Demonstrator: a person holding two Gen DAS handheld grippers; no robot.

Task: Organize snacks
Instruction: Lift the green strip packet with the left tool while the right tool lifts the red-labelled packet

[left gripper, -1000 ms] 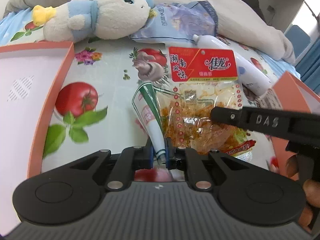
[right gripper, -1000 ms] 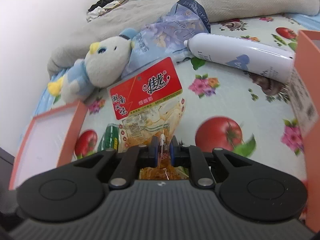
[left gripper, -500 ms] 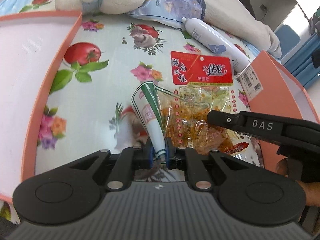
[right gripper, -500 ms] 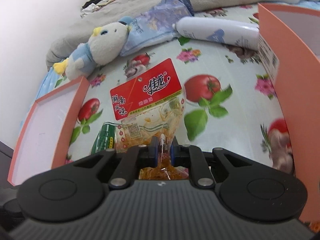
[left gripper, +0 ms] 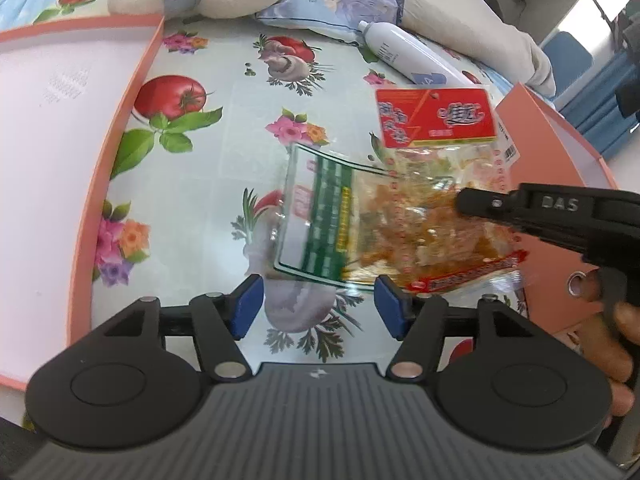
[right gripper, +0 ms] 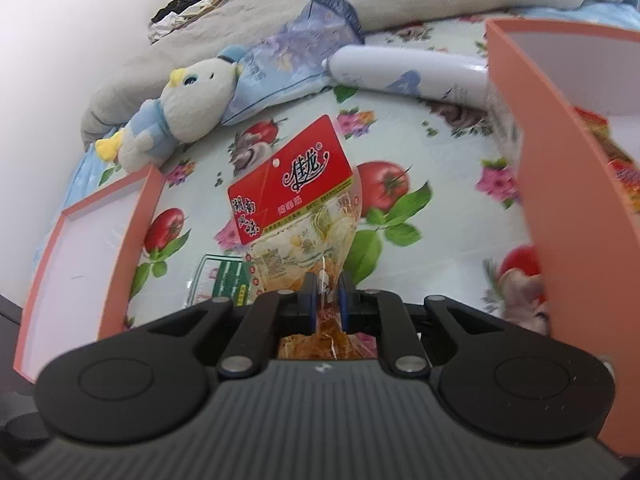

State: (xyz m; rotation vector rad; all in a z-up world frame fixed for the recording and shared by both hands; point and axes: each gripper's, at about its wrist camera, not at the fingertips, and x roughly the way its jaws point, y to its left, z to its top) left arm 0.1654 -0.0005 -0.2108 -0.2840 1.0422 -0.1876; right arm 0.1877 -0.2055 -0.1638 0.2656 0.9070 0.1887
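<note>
Left gripper (left gripper: 320, 308) just opening (green packet (left gripper: 320, 228) free), right gripper (right gripper: 325, 298) pinching red-topped snack bag (right gripper: 296, 184)

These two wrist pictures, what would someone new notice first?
Probably the red-topped snack bag, pinched at its lower end by the shut right tongs above the tomato-print cloth. Next, the left tongs, just opened, with a green-striped packet loose ahead of them. A plush penguin lies behind.

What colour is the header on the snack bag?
Red, with white and black lettering on the snack bag; the right wrist view shows it best.
</note>
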